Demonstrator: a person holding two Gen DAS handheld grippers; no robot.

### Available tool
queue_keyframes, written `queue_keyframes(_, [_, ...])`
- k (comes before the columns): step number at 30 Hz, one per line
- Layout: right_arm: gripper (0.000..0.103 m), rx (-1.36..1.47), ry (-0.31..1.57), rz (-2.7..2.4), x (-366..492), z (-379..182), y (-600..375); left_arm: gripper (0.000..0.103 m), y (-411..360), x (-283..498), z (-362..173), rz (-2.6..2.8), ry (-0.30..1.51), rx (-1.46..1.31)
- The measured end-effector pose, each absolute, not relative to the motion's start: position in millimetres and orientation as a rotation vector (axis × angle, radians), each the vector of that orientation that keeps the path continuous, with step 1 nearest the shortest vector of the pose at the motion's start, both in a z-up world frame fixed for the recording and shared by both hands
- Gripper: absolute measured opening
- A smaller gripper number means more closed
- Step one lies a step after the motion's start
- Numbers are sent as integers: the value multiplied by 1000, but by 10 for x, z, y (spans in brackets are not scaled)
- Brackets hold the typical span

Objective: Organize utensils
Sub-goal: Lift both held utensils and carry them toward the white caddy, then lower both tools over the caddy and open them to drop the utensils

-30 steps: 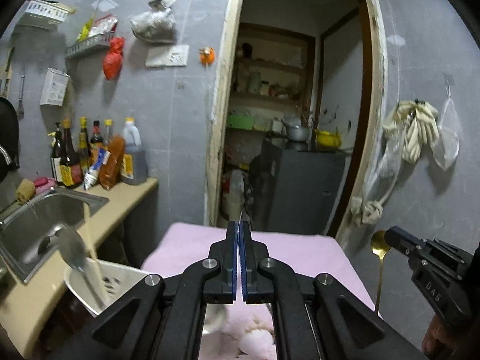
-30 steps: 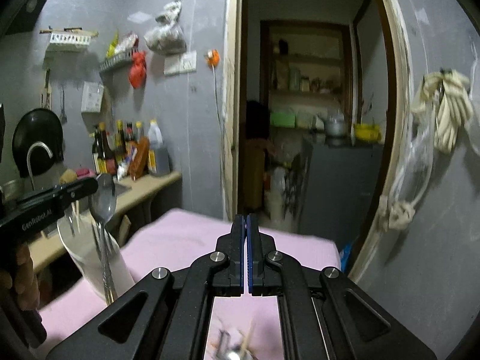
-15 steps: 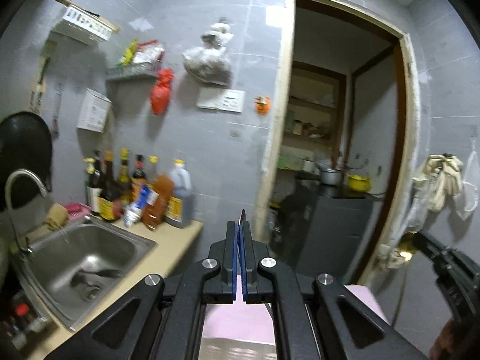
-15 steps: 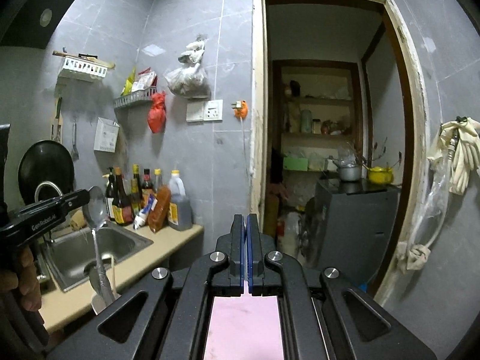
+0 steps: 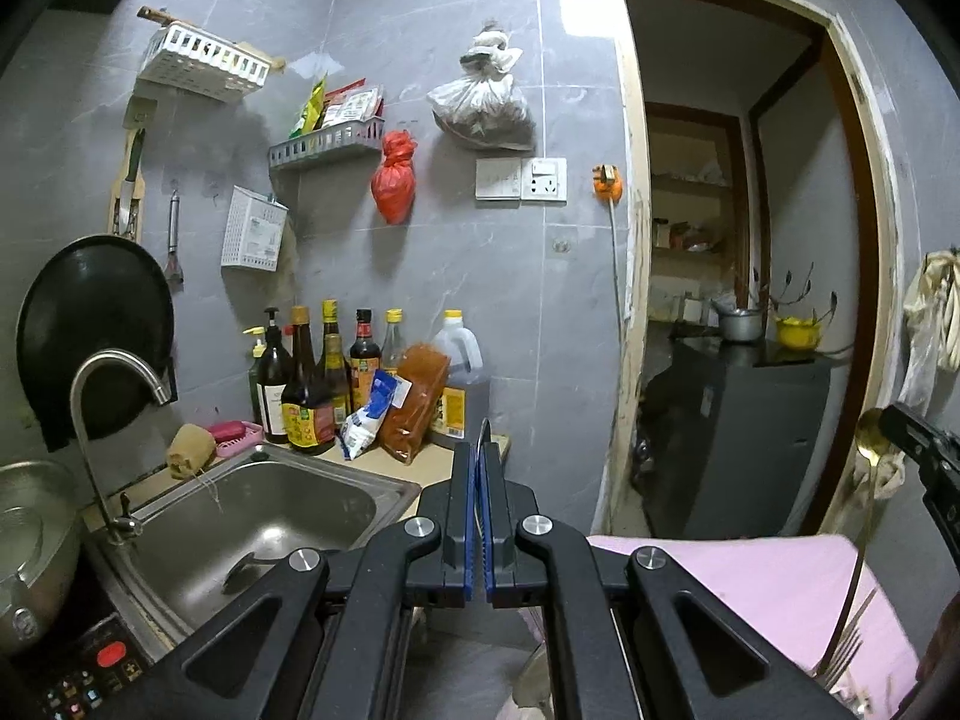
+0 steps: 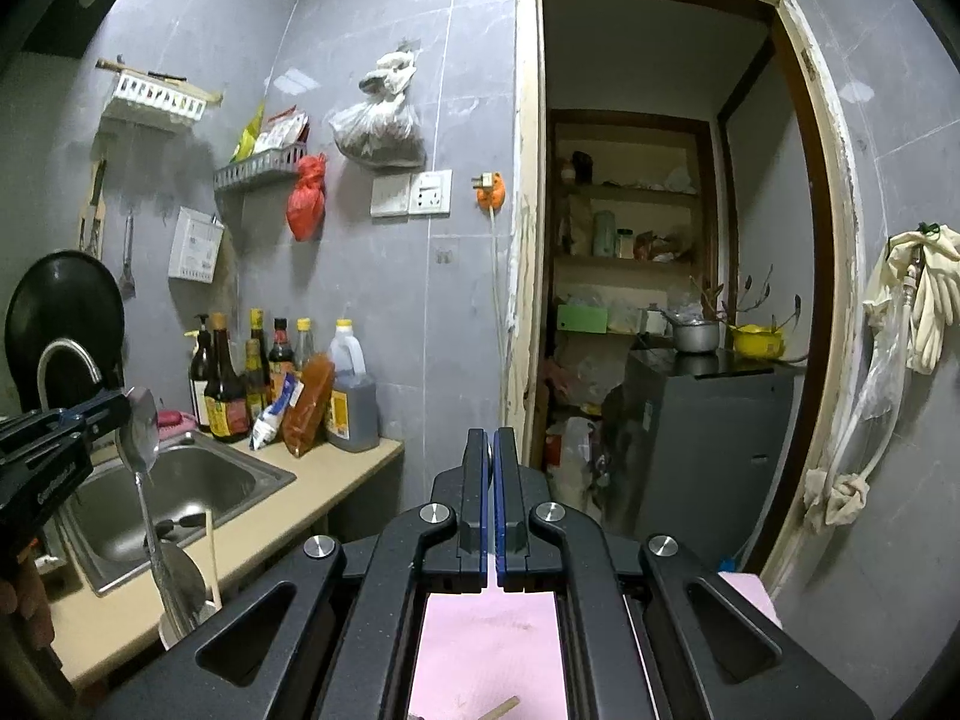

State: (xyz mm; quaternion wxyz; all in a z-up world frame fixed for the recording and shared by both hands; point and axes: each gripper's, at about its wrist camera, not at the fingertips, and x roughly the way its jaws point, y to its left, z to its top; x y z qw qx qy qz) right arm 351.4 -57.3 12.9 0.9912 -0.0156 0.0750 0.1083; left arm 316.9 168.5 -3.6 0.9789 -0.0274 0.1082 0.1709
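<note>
- The left claw (image 5: 477,480) is clenched on a silver spoon (image 6: 139,429), gripping the bowl end so the handle hangs straight down. In the left wrist view only a thin edge of the spoon shows between the closed blue pads.
- In the right wrist view the silver spoon hangs in front of the sink (image 6: 180,492), its handle tip reaching down to a white container (image 6: 180,588) that stands on the near side of the sink, with a pale stick upright in it.
- The right claw (image 6: 492,462) is clenched on a gold spoon (image 5: 870,438), held by the bowl with its long handle hanging down.
- In the left wrist view the gold spoon hangs well to the right of the sink, its handle running down over the pink cloth (image 5: 750,576) on the tabletop, next to a fork (image 5: 843,648) whose tines point up.
- A row of sauce bottles (image 5: 312,378) stands behind the sink against the grey tiled wall.
</note>
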Motion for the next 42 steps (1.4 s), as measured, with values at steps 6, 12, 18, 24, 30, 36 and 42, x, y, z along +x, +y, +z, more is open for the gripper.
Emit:
queue_keyframes(6, [2, -50, 179, 221, 3555, -17, -517, 2, 1571, 3185, -180, 337, 222, -10])
queue_keyframes(12, [2, -65, 193, 230, 3538, -105, -469, 2, 1513, 3178, -239, 329, 217, 4])
queue_keyframes(18, [2, -67, 214, 252, 3522, -149, -451, 3, 1467, 3179, -252, 314, 217, 25])
queue_keyframes(24, [3, -56, 250, 285, 3517, -178, -467, 3, 1467, 3187, -249, 264, 262, 8])
queue_keyframes(30, [3, -57, 278, 317, 3475, -194, -481, 4, 1532, 3150, -260, 231, 297, -62])
queue_keyframes(36, [3, -50, 307, 349, 3399, -167, -517, 4, 1590, 3113, -241, 203, 329, -120])
queue_keyframes(42, [4, -31, 311, 365, 3312, -91, -585, 4, 1647, 3085, -190, 185, 358, -183])
